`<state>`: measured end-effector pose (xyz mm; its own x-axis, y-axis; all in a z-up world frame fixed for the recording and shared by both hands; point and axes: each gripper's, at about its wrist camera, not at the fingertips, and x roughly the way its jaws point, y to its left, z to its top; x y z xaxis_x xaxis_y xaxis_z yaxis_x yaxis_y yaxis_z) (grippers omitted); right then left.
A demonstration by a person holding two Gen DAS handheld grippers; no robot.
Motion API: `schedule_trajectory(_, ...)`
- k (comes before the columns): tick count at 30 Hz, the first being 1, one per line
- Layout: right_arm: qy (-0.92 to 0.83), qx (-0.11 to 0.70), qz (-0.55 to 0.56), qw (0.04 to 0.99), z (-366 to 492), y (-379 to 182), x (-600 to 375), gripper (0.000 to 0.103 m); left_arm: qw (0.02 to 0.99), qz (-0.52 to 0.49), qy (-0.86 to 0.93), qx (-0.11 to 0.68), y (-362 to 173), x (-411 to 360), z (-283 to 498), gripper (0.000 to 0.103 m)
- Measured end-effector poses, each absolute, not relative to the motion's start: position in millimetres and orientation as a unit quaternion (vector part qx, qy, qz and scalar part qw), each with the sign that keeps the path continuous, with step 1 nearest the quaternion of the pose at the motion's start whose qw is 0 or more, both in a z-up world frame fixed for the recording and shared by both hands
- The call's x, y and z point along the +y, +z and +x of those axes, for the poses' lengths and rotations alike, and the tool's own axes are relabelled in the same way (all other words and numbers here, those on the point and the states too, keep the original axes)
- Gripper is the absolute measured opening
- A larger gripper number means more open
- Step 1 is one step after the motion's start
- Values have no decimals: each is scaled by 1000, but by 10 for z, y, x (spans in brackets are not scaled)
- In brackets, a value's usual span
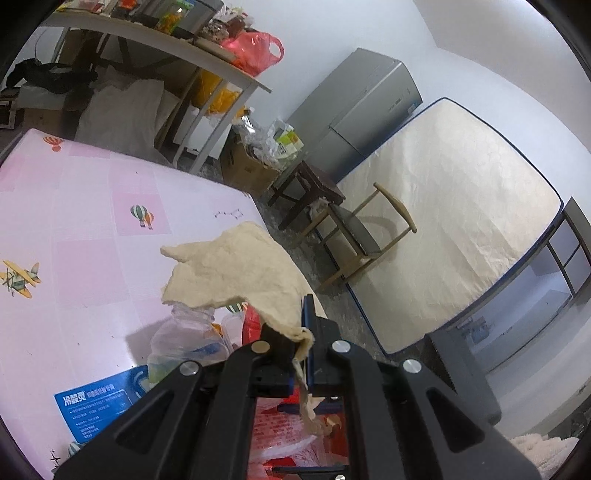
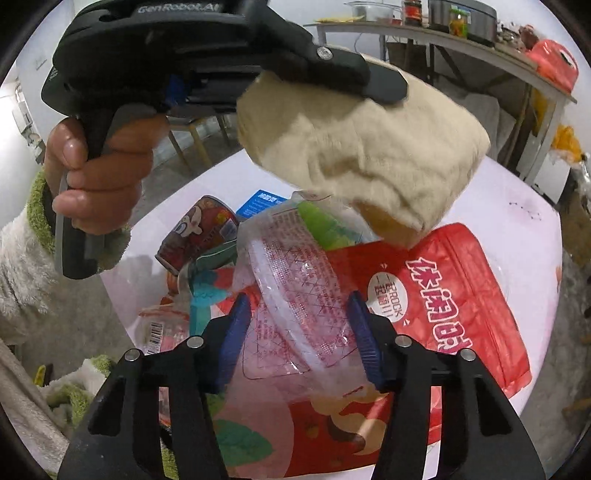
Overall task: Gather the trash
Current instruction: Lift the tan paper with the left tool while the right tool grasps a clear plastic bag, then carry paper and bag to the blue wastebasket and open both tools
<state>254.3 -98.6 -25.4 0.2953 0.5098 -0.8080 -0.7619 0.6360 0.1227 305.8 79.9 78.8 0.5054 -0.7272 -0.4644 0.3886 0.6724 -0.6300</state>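
A: Pink surface (image 1: 92,229), cluttered. Left gripper (image 1: 301,343) clamped on the limp tissue (image 1: 236,269), lifted above the red bag (image 2: 461,295).

B: Right gripper (image 2: 299,332) straddles the clear wrapper (image 2: 295,295) on that bag, apparently not pinching; flimsy, slippery. Grip a crumpled fold.

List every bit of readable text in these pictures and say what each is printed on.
"GenRobot.AI": on the body of the left gripper.
"休闲时": large white characters on the red snack bag.
"ROCK": in the white circle on that bag; the characters beside it are too small to read.
"冲酸灵": my best reading, on the blue box.
Red print on the clear plastic wrapper: unreadable.
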Motion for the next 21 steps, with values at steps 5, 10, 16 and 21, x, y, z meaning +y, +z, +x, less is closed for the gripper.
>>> schedule_trajectory(5,397,432,-135,798,2497,-203,-1043,36,850,-237,-322,343,886,881,3003,3)
schedule_trajectory(10,390,422,-118,810,2468,-108,-1119,33,861,-248,-315,311,1073,984,2895,3)
schedule_trajectory(16,381,413,-102,821,2438,-29,-1204,31,876,-259,-312,260,1408,1113,2718,3)
schedule_trajectory(21,373,391,-88,837,2386,164,-1351,30,888,-260,-305,227,1695,1185,2541,3)
